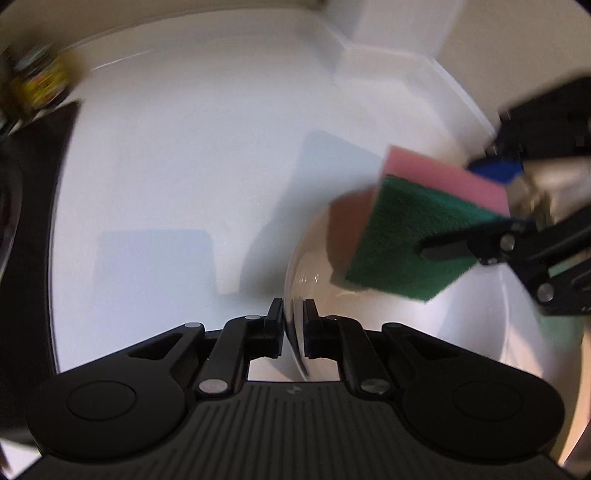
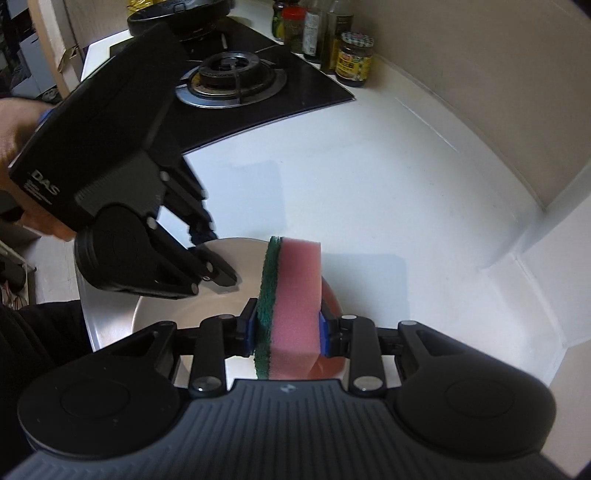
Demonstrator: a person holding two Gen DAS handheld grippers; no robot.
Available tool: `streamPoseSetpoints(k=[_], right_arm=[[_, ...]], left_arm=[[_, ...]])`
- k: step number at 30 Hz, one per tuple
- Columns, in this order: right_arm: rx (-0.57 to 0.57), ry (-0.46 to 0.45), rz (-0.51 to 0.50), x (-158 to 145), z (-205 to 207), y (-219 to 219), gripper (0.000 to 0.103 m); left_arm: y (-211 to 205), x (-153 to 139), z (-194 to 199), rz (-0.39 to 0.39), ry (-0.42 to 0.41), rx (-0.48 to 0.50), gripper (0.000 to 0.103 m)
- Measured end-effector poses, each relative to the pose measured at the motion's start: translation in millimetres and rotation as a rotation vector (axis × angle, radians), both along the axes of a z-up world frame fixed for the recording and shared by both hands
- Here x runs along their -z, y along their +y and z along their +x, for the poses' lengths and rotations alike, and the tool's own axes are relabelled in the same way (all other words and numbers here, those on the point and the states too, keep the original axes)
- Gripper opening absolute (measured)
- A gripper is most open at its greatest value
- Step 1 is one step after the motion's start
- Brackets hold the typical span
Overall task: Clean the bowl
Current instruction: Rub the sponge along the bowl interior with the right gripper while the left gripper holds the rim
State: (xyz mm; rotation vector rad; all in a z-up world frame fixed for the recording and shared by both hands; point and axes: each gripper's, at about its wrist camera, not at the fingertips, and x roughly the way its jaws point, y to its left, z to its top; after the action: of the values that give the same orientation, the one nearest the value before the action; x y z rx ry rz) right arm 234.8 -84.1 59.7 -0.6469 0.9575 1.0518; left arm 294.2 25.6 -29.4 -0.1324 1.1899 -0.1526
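Observation:
A shiny pale bowl (image 1: 388, 325) (image 2: 207, 308) sits on the white counter (image 2: 388, 166). My left gripper (image 1: 293, 306) (image 2: 218, 254), held by a hand (image 2: 14, 129), straddles the bowl's near rim. One finger is inside and one outside, and a sliver of gap shows at the inner pad. My right gripper (image 2: 287, 310) (image 1: 454, 210) is shut on a pink sponge (image 2: 295, 280) (image 1: 406, 229) with a green scouring face. It holds the sponge edge-up over the bowl's inside, near the side away from the left gripper. Whether the sponge touches the bowl is hidden.
A black gas hob (image 2: 232, 74) with a dark pan (image 2: 177, 14) lies beyond the bowl on the left. Jars and bottles (image 2: 354, 59) stand against the back wall. A wall corner (image 2: 517, 240) juts in at the right. A dark sleeve (image 2: 37, 332) is at the lower left.

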Motion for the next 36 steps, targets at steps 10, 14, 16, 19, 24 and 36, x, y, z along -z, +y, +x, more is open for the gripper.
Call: streamPoseSetpoints(k=[10,14,16,19,24,36], right_arm=[[0.220,0.092,0.102,10.9,1.0,-30.6,0.026],[0.249,0.097,0.085,12.2,-5.9,-34.8,0.026],[0.231,0.115,0.058,10.2,-7.7,-40.2,0.026],[0.194,0.148,0.030,7.0,-5.4,-49.1,0.026],[0.123,0.067,-0.001,5.2,0.9,-33.7,0.026],[0.097,0.040,0.009,7.3,-6.0,-20.9,0.026]], left_arm=[[-8.0,7.5,-30.4,0.070,0.011,-0.173,0.010],[-9.1,3.8,-29.7,0.100,0.008,-0.021,0.010],[-7.6,6.5,-13.2,0.100,0.015,0.056,0.010],[-5.0,8.2,-12.1,0.108,0.002,0.219,0.011],[-17.8,9.6,-0.7,0.167,0.006,0.387,0.013],[-4.7,9.3,-15.5,0.014,0.118,-0.106,0.009]])
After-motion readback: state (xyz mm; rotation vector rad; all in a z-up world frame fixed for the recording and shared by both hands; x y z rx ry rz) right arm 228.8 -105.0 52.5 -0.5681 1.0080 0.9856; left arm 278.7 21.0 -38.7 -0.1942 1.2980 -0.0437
